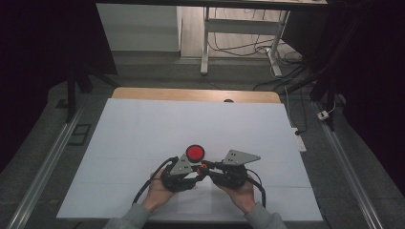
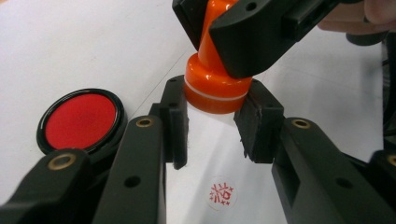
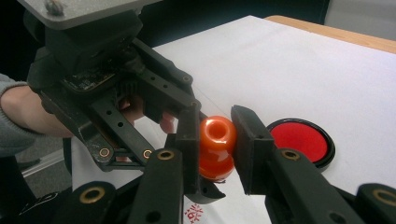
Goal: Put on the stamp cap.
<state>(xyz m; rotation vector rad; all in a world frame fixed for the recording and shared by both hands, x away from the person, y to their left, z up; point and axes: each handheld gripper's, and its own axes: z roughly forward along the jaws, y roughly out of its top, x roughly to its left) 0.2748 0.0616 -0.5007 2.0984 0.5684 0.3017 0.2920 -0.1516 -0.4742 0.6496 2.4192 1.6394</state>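
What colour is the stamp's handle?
Orange; the stamp shows best in the left gripper view.

A large white paper sheet [image 1: 143, 138] covers most of the light wooden bench [image 1: 191, 94], whose far edge shows bare beyond it. Behind the bench, on the grey floor [image 1: 157, 71], stands a white metal table frame [image 1: 206, 45] with loose black cables [image 1: 239, 47] lying among its legs.

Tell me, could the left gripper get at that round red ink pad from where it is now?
Probably yes. The ink pad lies open on the white sheet just beside the left gripper, with nothing between them. But its open jaws now flank the base of the orange stamp, which the right gripper holds by the handle.
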